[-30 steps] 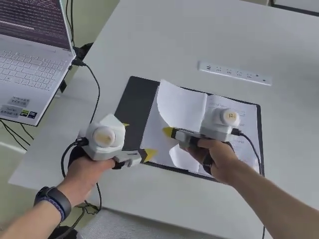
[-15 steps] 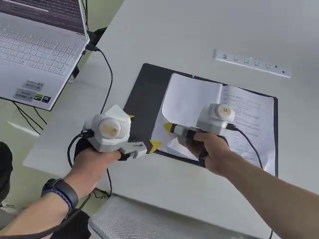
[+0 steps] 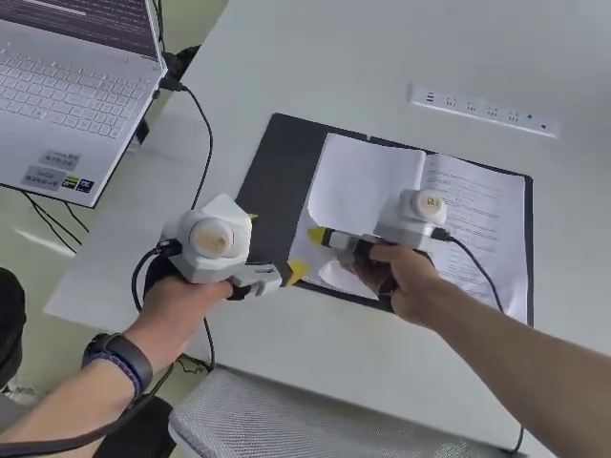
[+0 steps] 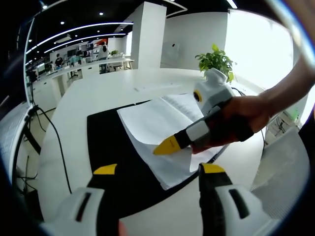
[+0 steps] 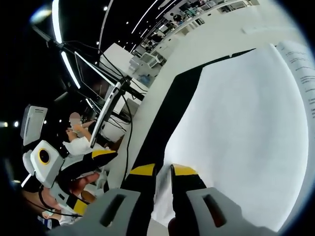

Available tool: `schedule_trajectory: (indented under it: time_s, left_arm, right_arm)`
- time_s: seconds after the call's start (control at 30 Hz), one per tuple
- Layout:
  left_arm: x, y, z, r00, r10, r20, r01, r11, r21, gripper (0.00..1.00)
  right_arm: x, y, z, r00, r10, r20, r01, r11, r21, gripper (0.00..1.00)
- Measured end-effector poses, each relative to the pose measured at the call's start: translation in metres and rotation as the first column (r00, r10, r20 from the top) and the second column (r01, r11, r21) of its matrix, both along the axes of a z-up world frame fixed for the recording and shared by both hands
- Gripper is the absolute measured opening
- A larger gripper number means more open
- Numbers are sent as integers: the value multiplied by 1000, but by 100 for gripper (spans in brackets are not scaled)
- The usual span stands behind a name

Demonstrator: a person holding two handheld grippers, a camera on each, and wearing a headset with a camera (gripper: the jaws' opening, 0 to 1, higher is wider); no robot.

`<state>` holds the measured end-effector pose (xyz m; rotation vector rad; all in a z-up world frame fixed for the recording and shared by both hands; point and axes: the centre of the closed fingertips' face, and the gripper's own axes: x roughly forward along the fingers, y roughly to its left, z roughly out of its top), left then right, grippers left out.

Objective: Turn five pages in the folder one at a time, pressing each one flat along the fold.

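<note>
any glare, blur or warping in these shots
Head view: even soft light, sharp, no glare on the folder. Left gripper view: upper right blown out white, fisheye bows the table. Right gripper view: heavy fisheye warp, dark background, page bright.

Laptop (image 3: 67, 91), power strip (image 3: 482, 111), plant (image 4: 216, 60)

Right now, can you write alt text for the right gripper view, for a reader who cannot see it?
The right gripper, jaws shut, pinches the edge of a white page lifted above the black folder on a white table. The left gripper, open, sits at lower left.
</note>
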<state>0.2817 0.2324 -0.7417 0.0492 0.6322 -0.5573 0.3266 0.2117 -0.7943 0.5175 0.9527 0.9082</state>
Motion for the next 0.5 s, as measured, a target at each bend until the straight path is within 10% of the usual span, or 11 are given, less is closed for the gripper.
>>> schedule_trajectory:
  time_s: [0.5]
  left_arm:
    - [20,-9,-4,1000,-21,-6,21,1000,22,52]
  right_arm:
    - [11,-35,31,996,-31,88,28,999,33,20]
